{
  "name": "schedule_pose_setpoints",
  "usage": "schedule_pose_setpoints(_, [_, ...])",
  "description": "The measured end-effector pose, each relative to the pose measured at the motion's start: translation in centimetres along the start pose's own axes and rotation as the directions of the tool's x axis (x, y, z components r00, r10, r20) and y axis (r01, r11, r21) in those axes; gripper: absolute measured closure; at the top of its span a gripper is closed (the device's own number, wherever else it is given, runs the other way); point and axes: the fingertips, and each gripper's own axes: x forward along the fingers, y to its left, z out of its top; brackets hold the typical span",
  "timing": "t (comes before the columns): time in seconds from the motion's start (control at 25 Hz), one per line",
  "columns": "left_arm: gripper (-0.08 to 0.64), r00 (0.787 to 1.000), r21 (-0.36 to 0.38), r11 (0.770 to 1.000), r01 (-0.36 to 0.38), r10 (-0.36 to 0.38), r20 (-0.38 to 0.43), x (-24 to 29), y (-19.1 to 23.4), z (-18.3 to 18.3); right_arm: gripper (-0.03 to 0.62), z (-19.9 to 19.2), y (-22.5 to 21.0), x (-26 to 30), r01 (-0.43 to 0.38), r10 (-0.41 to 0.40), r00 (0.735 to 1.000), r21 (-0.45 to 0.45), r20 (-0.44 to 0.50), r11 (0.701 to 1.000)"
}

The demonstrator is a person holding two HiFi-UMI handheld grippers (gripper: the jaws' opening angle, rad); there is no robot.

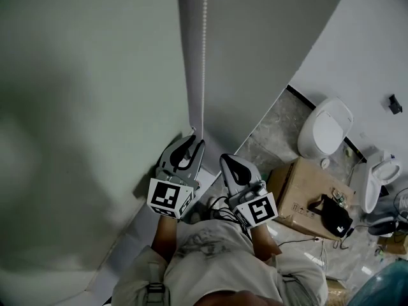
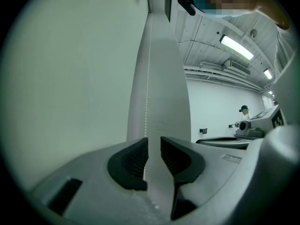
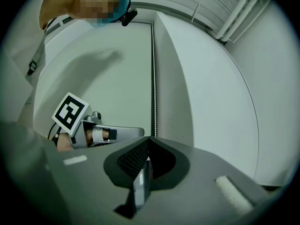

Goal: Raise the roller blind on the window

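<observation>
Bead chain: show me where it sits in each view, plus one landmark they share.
Head view: chain drops from top centre to the left tongs.
Left gripper view: chain at centre, rising from between the open tongs.
Right gripper view: chain at centre, vertical, above the shut right tongs.
Landmark: the left tongs, at the chain's lower end in all three.

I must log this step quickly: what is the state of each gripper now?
Left gripper: open; the chain runs between its jaws, not clamped.
Right gripper: closed, empty.

Glossy bead chain, ribbed matt claw pads
</observation>
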Motion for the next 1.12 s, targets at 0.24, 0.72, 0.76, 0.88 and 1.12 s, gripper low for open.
schedule_pose_setpoints(0.24, [0.466, 1.0, 0.014, 0.999, -0.029, 0.03, -0.008, 1.9, 1.6, 0.3, 0.58, 0.5, -0.4, 0.7, -0.006, 0.005, 1.0, 0.017, 0.025, 1.0])
schedule_pose_setpoints(0.72, [0.462, 0.995, 0.002, 0.996, -0.094, 0.094, -0.023, 3.4, 4.6, 0.3, 0.581, 0.4, -1.5, 1.8, 0.003, -0.003, 1.0, 0.015, 0.009, 1.0])
schedule_pose_setpoints(0.76, [0.462, 0.995, 0.002, 0.995, -0.095, 0.095, -0.024, 3.6, 4.9, 0.3, 0.581, 0.5, -1.7, 1.9, 0.005, -0.005, 1.0, 0.016, 0.012, 1.0])
schedule_pose_setpoints(0.88, [0.46, 0.995, -0.002, 0.996, -0.092, 0.092, -0.025, 4.2, 5.4, 0.2, 0.58, 0.8, -1.9, 2.4, 0.007, -0.007, 1.0, 0.018, 0.016, 1.0])
schedule_pose_setpoints(1.12, [0.445, 1.0, -0.008, 1.0, -0.018, 0.018, 0.01, 4.9, 4.2, 0.8, 0.581, 0.4, -1.9, 2.4, 0.017, -0.017, 1.0, 0.015, 0.022, 1.0])
